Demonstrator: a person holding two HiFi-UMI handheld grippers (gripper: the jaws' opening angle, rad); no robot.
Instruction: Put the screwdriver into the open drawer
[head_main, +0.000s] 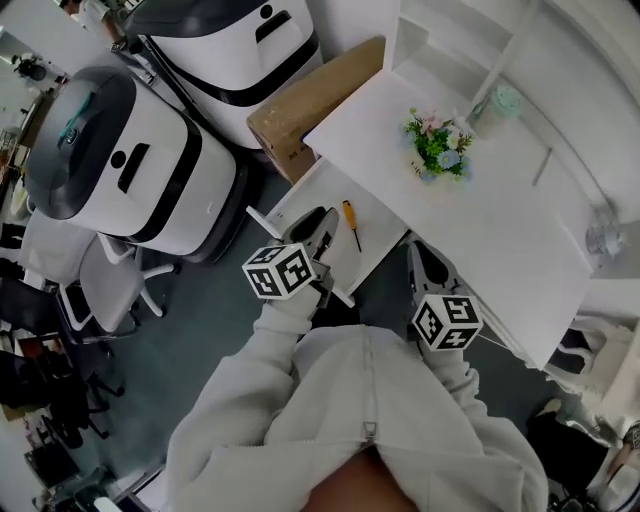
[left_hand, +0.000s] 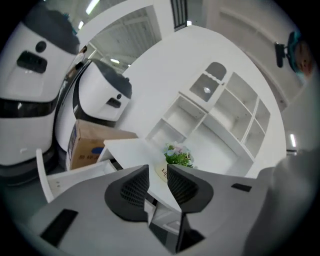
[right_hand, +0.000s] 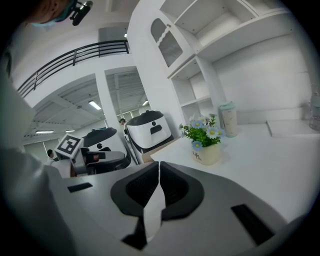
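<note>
White drawer (head_main: 318, 188), pulled out from the desk (head_main: 470, 230), is holding the yellow-handled screwdriver (head_main: 351, 224), which is lying flat on its floor. On the desk top a small pot (right_hand: 206, 153) is carrying flowers, and a pale green cup (right_hand: 229, 119) is standing near the shelves. You are holding the left gripper (left_hand: 158, 169) by the drawer's front, its jaws standing a modest gap apart with nothing between them. You are holding the right gripper (right_hand: 159, 165) at the desk edge, its jaws pressed together and gripping nothing.
</note>
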